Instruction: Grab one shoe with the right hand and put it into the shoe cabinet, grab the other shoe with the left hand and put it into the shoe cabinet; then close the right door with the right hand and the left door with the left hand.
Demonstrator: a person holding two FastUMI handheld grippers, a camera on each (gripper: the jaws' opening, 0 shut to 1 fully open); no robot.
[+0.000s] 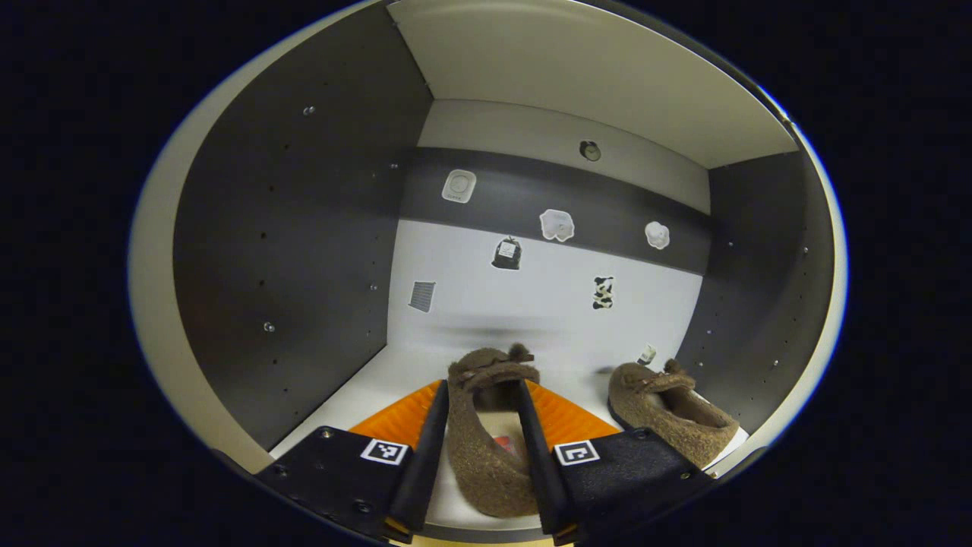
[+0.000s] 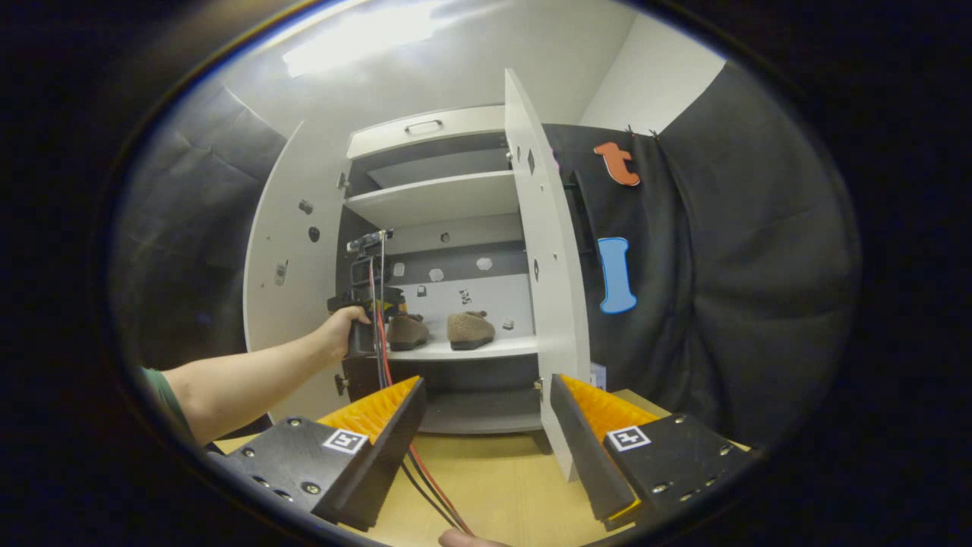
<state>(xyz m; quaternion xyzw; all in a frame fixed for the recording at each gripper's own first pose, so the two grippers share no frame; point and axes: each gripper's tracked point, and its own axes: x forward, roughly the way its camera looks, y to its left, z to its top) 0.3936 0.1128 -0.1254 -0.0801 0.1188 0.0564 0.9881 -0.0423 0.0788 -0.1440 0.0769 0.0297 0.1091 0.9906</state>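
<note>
the shoe cabinet (image 2: 425, 205) stands open on the wooden bench (image 2: 493, 479), both doors swung wide so the middle shelf (image 1: 364, 384) can take the shoes. one shoe (image 1: 668, 403) already rests at the shelf's right end, near the side wall, while the left gripper (image 1: 480, 448) is clenched on the second shoe (image 1: 486, 448), its long axis running toward the back wall, seemingly to set it beside its mate. the right gripper (image 2: 486, 441) hangs released over the bench, well apart from the cabinet, likely waiting for the right door (image 2: 547, 258).
</note>
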